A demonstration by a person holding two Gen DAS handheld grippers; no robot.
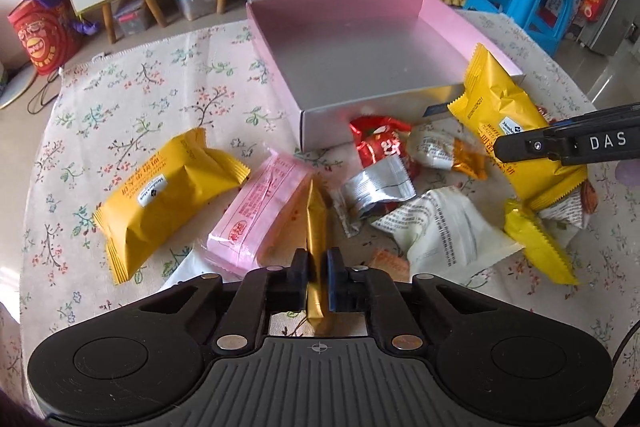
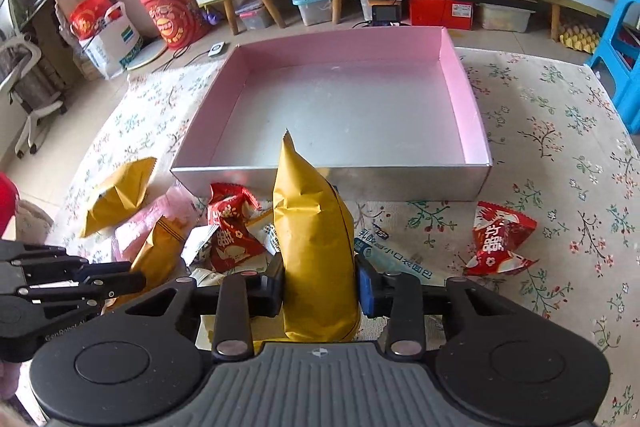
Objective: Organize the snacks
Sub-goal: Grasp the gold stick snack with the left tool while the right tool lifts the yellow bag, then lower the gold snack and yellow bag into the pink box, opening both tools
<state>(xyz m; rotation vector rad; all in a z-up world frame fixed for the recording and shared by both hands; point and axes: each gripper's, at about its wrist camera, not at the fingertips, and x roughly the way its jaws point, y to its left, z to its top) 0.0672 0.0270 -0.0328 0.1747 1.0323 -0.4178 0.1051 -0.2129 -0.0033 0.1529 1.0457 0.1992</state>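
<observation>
Left gripper clamps slim gold packet edge-on above floral cloth. Right gripper pinches big yellow pack, raised just before pink box. Loose snacks heaped near box front.

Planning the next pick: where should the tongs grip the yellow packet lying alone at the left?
Probably across the yellow packet's puffy middle, from above, jaws spanning its narrow width. It lies flat on the tablecloth, apart from the pink packet; the crimped ends are thin and floppy.
</observation>
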